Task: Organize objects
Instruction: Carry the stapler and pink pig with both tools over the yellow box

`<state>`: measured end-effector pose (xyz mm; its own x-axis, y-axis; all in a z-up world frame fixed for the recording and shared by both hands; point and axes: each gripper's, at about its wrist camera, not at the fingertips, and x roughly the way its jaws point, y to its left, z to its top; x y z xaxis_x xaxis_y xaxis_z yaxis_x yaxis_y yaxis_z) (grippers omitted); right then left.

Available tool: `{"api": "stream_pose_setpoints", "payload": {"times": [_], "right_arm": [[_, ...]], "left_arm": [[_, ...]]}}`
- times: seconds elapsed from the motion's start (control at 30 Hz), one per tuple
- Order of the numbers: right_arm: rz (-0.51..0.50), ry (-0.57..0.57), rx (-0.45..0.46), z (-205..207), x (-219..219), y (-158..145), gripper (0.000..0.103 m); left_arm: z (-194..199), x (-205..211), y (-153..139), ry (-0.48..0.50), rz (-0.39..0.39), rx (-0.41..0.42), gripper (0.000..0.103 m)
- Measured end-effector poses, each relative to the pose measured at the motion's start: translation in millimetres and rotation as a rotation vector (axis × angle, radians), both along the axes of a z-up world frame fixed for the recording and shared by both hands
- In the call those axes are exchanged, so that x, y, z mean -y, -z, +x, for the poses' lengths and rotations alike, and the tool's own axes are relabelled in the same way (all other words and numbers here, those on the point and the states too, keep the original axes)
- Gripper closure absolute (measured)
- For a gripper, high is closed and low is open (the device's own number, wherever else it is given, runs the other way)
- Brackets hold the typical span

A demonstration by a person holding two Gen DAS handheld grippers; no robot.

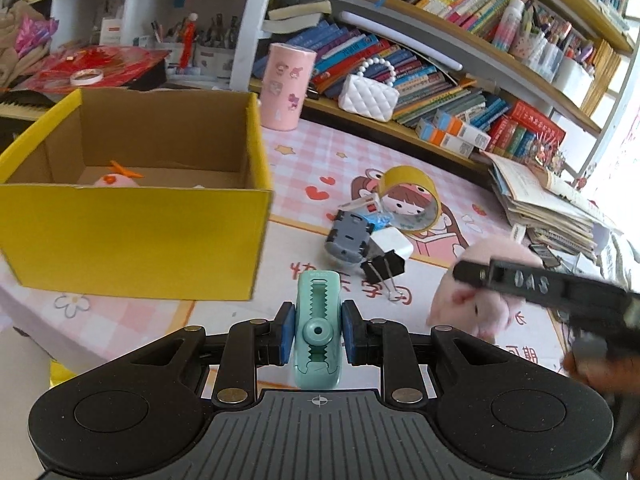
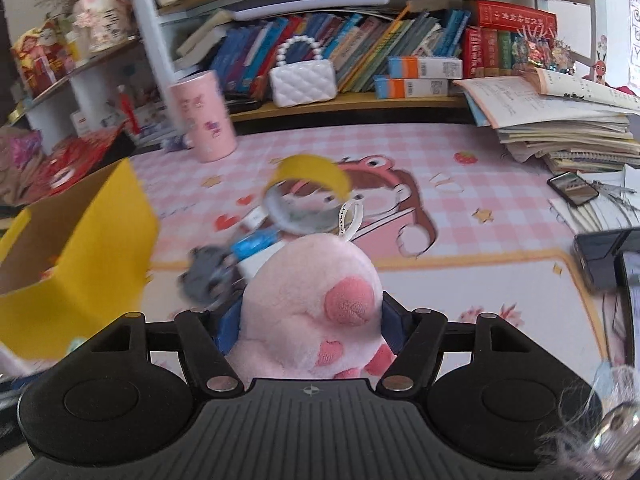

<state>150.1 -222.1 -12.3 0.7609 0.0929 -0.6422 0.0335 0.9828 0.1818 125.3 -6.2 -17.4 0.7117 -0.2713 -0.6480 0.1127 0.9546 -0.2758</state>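
Clutter covers a pink checked desk mat (image 1: 320, 152) in front of crowded bookshelves. The left gripper (image 1: 316, 330) pinches a mint-green correction tape dispenser (image 1: 318, 320) between its blue pads, held upright just right of the yellow cardboard box (image 1: 136, 236). Inside that box lies a pink toy with an orange part, mostly hidden by the front wall. The right gripper (image 2: 310, 320) clamps a pink plush pig (image 2: 312, 304), its snout facing the camera and its white loop tag sticking up. In the left wrist view the pig (image 1: 480, 300) hangs to the right above the mat. Left on the mat, close together, are a yellow tape roll (image 1: 412, 200), a grey toy car (image 1: 346, 238), a white charger block (image 1: 390, 246) and a black binder clip (image 1: 384, 270). A pink cylinder tin (image 1: 286, 86) stands behind the box.
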Motion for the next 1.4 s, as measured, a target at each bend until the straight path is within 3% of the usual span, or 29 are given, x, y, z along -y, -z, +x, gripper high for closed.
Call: {"api": "stream_pose_setpoints", "payload": {"times": [0.37, 0.67, 1.4], "right_arm": [[-0.046, -0.174, -0.021, -48, -86, 3, 0.037], [-0.062, -0.24, -0.034, -82, -145, 4, 0.037], [-0.062, -0.232, -0.006, -141, -213, 0, 0.037]], "left_arm": [[-39, -60, 1, -0.05, -0.009, 0.005, 0.08], [-76, -114, 0, -0.101, -0.023, 0.007, 0.08], [-121, -178, -8, -0.069, -0.027, 0.055, 0.08]]}}
